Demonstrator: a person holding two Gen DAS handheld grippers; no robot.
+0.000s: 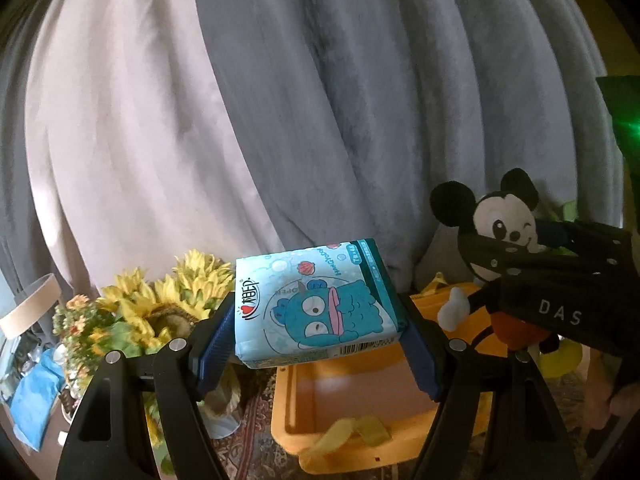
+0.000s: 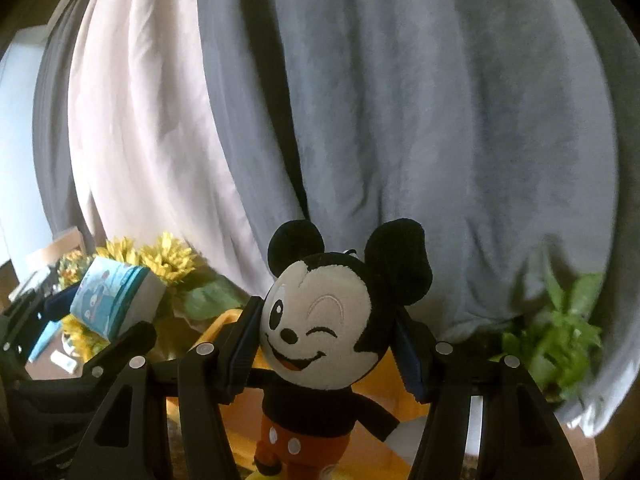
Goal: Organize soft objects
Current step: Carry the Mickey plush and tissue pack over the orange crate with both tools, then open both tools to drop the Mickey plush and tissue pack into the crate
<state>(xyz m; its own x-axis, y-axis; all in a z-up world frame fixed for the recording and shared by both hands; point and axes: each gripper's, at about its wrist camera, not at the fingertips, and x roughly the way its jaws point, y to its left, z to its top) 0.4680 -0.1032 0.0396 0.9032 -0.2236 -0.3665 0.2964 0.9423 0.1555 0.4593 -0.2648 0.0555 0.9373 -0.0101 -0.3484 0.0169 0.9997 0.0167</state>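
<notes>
The tissue pack [image 1: 316,306], a soft light-blue packet printed with a teal cartoon creature and a barcode, was held off the ground between the blue pads of the left gripper [image 1: 320,344], whose fingers pressed against its two short ends; it hung above the near left part of the orange bin [image 1: 348,436]. From the right wrist view the same pack [image 2: 116,300] showed at the far left, tilted, with the left gripper's dark frame under it. The plush mouse [image 2: 332,320], black-eared, winking, in a black top and red-orange shorts with white buttons, was clamped by its head between the fingers of the right gripper [image 2: 328,344], its body and limbs dangling below the pads. In the left wrist view that toy [image 1: 496,248] hung over the right side of the bin, partly covered by the right gripper's black body marked with white letters. The bin was an open, shallow orange container whose visible floor lay bare, with a yellow strap [image 1: 348,432] draped over its near rim. It stood on a patterned rug [image 1: 252,432]. Left of the bin stood a bunch of yellow sunflowers [image 1: 172,300] with smaller orange blooms beside them, and a blue cloth [image 1: 36,396] lay further left. A leafy green plant [image 2: 560,344] stood to the right. Behind everything hung grey and pale curtains [image 1: 320,100] in heavy folds.
</notes>
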